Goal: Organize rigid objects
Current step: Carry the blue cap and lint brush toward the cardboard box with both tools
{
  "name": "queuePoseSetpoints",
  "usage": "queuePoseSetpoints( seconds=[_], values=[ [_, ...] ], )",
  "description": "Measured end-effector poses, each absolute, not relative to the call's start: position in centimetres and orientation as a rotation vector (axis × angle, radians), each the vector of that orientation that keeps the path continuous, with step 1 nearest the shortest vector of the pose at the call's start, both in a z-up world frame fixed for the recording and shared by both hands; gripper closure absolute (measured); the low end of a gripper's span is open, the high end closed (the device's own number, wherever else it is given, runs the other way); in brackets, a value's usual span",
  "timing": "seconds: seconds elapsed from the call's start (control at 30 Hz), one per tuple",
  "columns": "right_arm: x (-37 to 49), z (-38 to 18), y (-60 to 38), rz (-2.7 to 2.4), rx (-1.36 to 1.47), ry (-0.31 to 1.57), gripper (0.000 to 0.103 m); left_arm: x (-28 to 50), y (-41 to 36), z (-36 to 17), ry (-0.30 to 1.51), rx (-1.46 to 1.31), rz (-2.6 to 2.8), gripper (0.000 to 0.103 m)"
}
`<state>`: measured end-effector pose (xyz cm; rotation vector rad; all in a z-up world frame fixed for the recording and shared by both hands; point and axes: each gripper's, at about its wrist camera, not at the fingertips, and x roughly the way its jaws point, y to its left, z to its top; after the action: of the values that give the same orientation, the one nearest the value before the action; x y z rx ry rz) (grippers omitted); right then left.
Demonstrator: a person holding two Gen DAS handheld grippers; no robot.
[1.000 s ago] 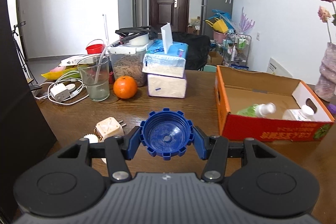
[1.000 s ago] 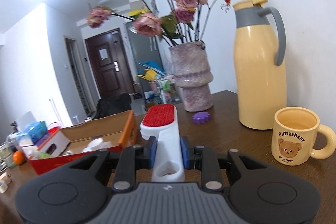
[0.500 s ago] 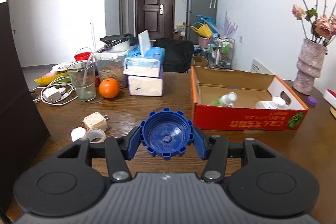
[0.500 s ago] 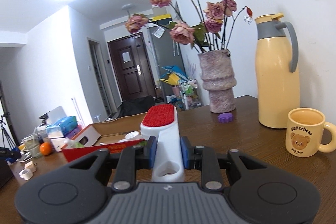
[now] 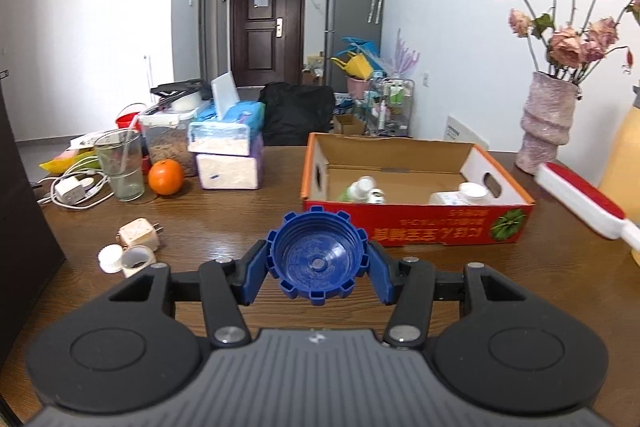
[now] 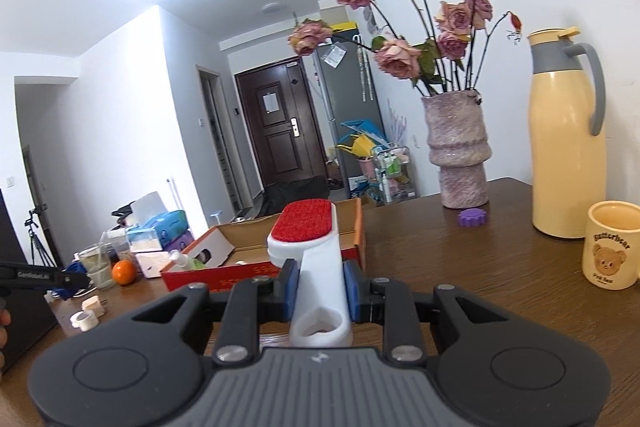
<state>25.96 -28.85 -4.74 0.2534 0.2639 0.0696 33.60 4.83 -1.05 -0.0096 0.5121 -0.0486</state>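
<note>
Left gripper (image 5: 318,263) clamped on blue cap (image 5: 318,261), lower centre; right gripper (image 6: 318,287) clenched on lint brush (image 6: 310,251). Best carried level over cardboard box (image 5: 412,223), mid-frame, lowered inside before releasing

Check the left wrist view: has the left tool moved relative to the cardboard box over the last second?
Yes. The left tool, shut on the blue cap, has swung right: the cardboard box has slid from the right edge toward centre, and the vase is now fully in view.

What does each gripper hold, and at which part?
Left gripper: the blue cap, clamped on its ribbed rim from both sides. Right gripper: the lint brush, gripped on its white handle.
</note>
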Motion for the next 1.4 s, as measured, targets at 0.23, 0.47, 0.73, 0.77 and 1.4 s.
queuePoseSetpoints(
  seconds=[0.23,0.47,0.73,0.77,1.4],
  values=[
    [26.6,-4.5,-27.1,0.098,0.254,0.269,0.079,33.8,2.9,-1.1,0.518,-0.007,-0.074,0.049],
    [27.7,-4.2,-26.0,0.111,0.258,0.274,0.079,34.7,1.6,-0.6,0.512,-0.013,-0.092,0.049],
    [29.7,-3.4,-25.0,0.118,0.266,0.27,0.079,36.7,0.2,0.0,0.512,-0.015,-0.09,0.049],
    [29.9,-3.2,-24.9,0.119,0.266,0.268,0.079,36.9,0.1,0.1,0.514,-0.015,-0.09,0.049],
    [36.2,-3.0,-23.8,0.095,0.287,0.293,0.079,42.8,-2.3,-0.2,0.542,-0.003,-0.069,0.049]
  ],
)
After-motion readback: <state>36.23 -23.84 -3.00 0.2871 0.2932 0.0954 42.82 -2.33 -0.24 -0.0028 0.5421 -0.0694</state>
